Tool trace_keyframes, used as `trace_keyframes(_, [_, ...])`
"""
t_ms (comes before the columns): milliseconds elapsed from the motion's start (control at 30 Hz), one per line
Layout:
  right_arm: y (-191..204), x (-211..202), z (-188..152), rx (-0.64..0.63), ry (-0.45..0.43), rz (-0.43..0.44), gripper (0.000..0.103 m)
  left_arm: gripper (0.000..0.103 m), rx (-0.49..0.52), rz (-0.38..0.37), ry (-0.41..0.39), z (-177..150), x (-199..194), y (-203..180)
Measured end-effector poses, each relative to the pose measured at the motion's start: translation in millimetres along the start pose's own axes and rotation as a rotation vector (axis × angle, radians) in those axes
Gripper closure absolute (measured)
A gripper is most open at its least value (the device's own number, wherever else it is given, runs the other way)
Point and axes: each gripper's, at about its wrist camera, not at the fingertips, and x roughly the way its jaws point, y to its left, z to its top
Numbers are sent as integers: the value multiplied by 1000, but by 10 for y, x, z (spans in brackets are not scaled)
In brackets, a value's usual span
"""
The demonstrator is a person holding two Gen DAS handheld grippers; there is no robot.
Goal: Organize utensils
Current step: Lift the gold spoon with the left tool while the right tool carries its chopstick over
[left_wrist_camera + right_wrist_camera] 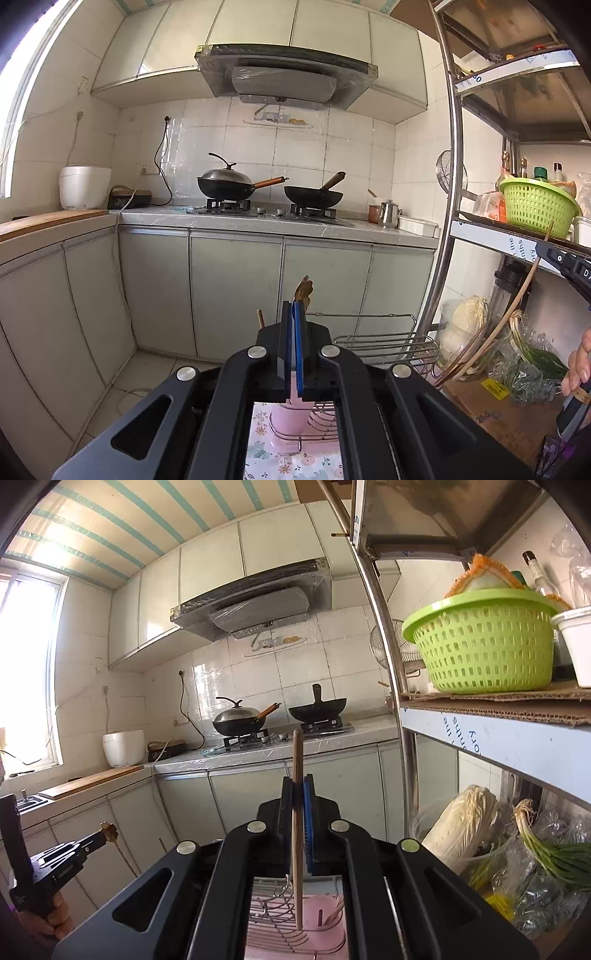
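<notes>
**A:** so what's in the grippers right now?

**B:** Left gripper (294, 314) is clamped tight, pads basically together, with a wooden utensil pinched in it. You only see the brown carved end (303, 290) poking up past the fingertips at 12 o'clock. In the right cam the same gripper (105, 832) sits way down at 8 o'clock with that brown end sticking out of its tip and a hand (51, 919) on the grip below.

**A:** and the right one?

**B:** Right gripper (297, 794) is closed on a thin wooden stick (297, 812). It runs almost upright between the pads, top end rising above the fingertips, bottom end hanging below the jaws. From the left cam that gripper (546, 251) is at 3 o'clock and the stick (517, 295) curves down from it (fisheye bend, probably).

**A:** where's everything else?

**B:** Under both grippers there's a wire rack (273, 912). A pink cup (291, 413) stands just beside it, on a floral cloth (266, 454). A stick end (260, 317) pokes up at 11 o'clock of the left fingertips; can't tell what it stands in. Further out at 12 is the counter (258, 225) with two woks (314, 197) on the stove. At 2–3 o'clock a metal shelf (498, 738) with a green basket (487, 646), and below that cabbage (461, 830) and scallions (554, 856).
</notes>
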Motion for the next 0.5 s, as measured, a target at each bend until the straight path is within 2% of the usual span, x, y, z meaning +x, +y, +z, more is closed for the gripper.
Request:
trace_keyframes(267, [-12,435,-192,-25,14,-17,97,102,-2,24,-2,63,220,4])
trace_keyframes(500, [-40,687,-194,-43,21,-33,97,102,24,40,-19,125,414,-60])
